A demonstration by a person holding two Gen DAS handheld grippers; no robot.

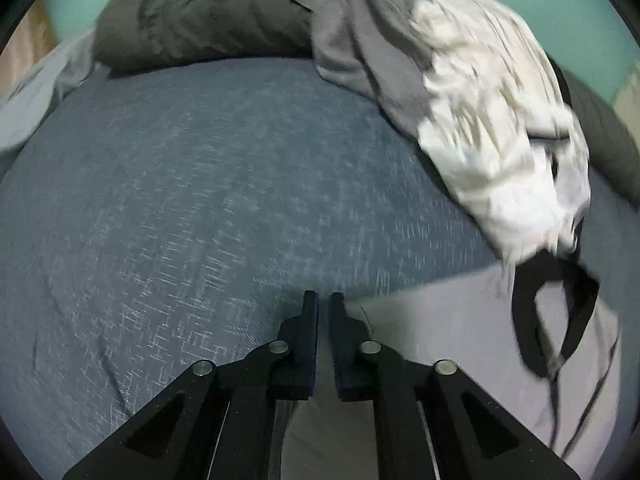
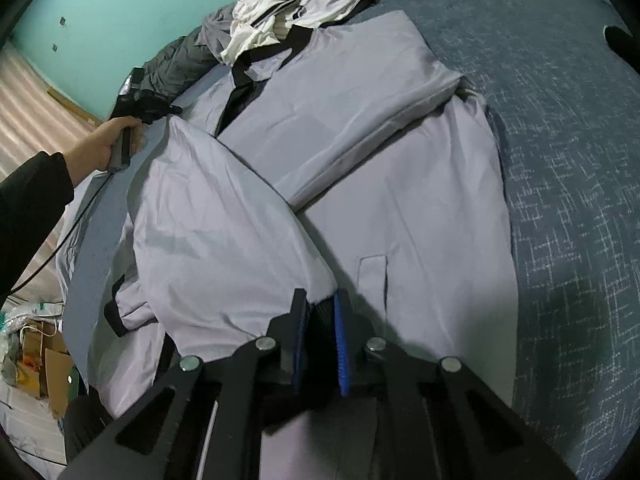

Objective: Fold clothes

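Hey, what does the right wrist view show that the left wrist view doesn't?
Only the right wrist view: the lavender jacket spread out with sleeves folded in, the right tool closed on its dark ribbed cuff, the person's hand, and boxes on the floor.
Only the left wrist view: the left tool closed on the jacket's edge.
Both: blue bedspread, white garment, dark bedding, teal wall.
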